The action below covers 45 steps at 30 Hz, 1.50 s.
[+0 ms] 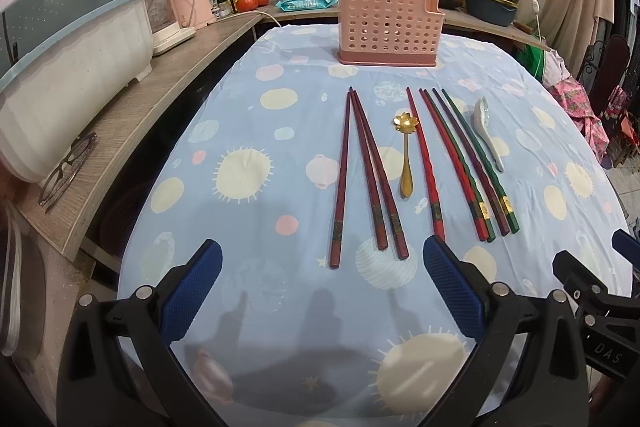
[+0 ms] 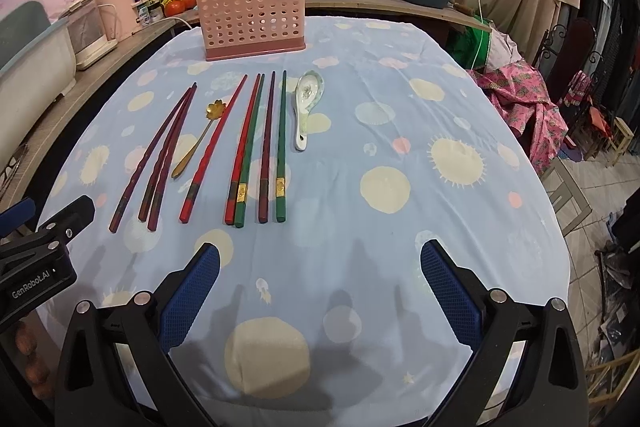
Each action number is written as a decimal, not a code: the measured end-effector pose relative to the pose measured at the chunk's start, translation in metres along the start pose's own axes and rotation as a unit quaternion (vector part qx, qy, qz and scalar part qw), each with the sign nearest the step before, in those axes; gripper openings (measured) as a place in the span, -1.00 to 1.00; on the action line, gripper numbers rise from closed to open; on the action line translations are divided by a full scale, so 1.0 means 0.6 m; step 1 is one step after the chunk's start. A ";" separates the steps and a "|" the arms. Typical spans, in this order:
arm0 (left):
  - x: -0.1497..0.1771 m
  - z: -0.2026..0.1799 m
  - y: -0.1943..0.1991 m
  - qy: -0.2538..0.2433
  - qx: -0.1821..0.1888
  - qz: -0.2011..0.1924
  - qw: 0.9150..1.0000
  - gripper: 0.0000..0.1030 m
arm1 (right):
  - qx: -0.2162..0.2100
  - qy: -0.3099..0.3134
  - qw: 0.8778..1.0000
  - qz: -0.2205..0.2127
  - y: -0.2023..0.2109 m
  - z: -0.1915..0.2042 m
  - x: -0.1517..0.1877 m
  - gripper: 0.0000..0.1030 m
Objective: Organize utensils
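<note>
Chopsticks (image 1: 362, 171) before pink holder (image 1: 390, 23)

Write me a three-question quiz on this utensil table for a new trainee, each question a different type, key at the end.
1. True or false: the pink holder already has chopsticks standing in it.
2. Multiple choice: what lies directly right of the outermost green chopstick? A) the gold spoon B) the white ceramic spoon C) a fork
3. Fill in: both the left gripper and the right gripper are ____ and hold nothing.

Key:
1. False. No chopsticks show above its rim; all lie flat on the tablecloth.
2. B, the white ceramic spoon. The gold spoon sits further left, among the red chopsticks.
3. open
</note>
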State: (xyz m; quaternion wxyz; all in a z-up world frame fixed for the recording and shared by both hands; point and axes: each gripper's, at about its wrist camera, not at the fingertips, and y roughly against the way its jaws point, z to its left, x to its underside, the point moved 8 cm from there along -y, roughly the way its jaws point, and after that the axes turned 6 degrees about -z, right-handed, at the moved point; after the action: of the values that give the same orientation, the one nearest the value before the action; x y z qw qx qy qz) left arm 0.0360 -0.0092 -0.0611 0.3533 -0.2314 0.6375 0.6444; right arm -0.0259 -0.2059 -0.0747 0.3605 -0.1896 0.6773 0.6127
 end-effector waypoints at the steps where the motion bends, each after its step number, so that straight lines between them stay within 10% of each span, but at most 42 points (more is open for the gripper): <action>1: 0.000 -0.001 0.000 -0.002 -0.001 0.000 1.000 0.86 | 0.000 -0.001 1.000 0.000 0.001 -0.001 0.000 0.87; 45: 0.006 0.007 0.013 0.002 -0.002 -0.002 1.000 0.87 | 0.003 -0.007 1.000 -0.006 0.011 -0.004 0.001 0.87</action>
State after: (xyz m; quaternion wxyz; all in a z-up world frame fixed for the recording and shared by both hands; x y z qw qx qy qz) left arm 0.0287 -0.0042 -0.0584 0.3528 -0.2341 0.6368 0.6444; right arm -0.0311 -0.2068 -0.0706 0.3698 -0.1881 0.6753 0.6097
